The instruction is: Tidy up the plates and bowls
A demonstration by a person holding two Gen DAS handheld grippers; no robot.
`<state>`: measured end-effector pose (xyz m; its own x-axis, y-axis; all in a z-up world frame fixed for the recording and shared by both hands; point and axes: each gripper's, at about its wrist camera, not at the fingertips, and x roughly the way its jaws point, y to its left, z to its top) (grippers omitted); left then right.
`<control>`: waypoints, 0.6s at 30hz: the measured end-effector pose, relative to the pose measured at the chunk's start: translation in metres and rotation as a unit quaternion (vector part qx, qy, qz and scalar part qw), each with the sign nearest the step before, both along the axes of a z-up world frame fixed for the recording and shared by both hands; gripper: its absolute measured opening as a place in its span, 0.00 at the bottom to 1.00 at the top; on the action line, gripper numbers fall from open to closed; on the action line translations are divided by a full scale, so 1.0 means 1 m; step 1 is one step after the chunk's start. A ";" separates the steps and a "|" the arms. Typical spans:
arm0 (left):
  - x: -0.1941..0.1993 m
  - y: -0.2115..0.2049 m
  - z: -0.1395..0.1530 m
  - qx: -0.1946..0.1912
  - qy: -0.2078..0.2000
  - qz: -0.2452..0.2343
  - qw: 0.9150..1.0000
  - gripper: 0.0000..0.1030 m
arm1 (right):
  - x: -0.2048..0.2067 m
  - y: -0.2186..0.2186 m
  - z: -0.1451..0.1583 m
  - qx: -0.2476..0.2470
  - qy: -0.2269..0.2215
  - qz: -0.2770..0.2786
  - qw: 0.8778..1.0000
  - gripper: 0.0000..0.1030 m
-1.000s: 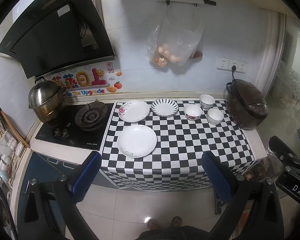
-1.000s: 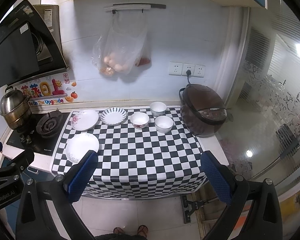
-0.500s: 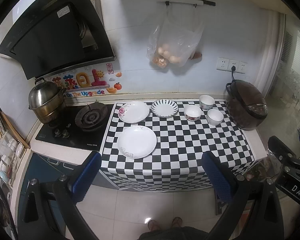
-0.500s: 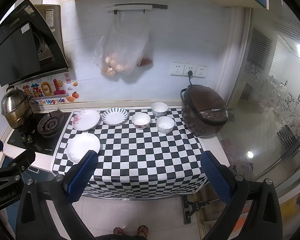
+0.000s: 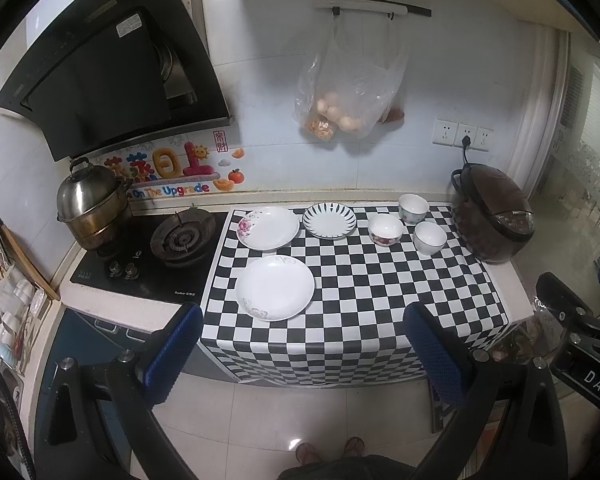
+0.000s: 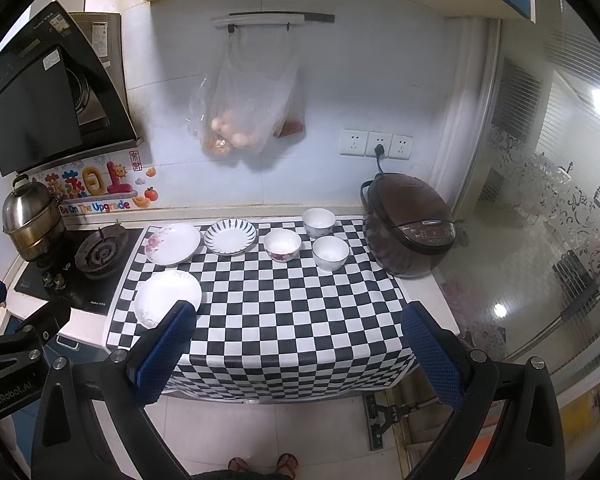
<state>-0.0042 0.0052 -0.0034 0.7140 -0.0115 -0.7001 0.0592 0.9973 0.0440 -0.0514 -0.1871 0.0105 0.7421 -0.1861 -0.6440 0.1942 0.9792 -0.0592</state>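
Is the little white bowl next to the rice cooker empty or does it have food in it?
Empty. The right wrist view looks down into the white bowl beside the rice cooker and shows only its bare white inside.

Wall sticker (image 5: 168, 176) below the range hood reads "Be On The Upgrade". Left gripper body (image 6: 10, 394), seen from the right wrist, marked "GenRobot.AI". Right gripper body (image 5: 598, 378) shows "DAS", rest cut off.

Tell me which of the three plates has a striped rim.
The striped plate, in the back row, between the floral plate and the bowls. Dark stripes ring its rim. The floral plate carries pink flowers; the near plate is almost plain white.
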 end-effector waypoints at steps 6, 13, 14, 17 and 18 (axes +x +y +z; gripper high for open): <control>0.000 -0.001 0.001 0.000 0.000 0.001 1.000 1.00 | 0.000 0.001 0.001 0.000 -0.002 0.000 1.000 1.00; 0.002 0.002 0.005 0.001 -0.001 0.006 1.000 1.00 | 0.003 0.005 0.003 0.001 -0.002 0.007 1.000 1.00; 0.002 0.002 0.005 0.002 -0.001 0.007 1.000 1.00 | 0.002 0.005 0.003 0.002 -0.003 0.007 1.000 1.00; 0.003 0.003 0.005 0.002 -0.001 0.006 1.000 1.00 | 0.001 0.005 0.002 0.003 -0.004 0.007 1.000 1.00; 0.003 0.004 0.006 0.002 0.000 0.006 1.000 1.00 | 0.001 0.006 0.002 0.002 -0.004 0.007 1.000 1.00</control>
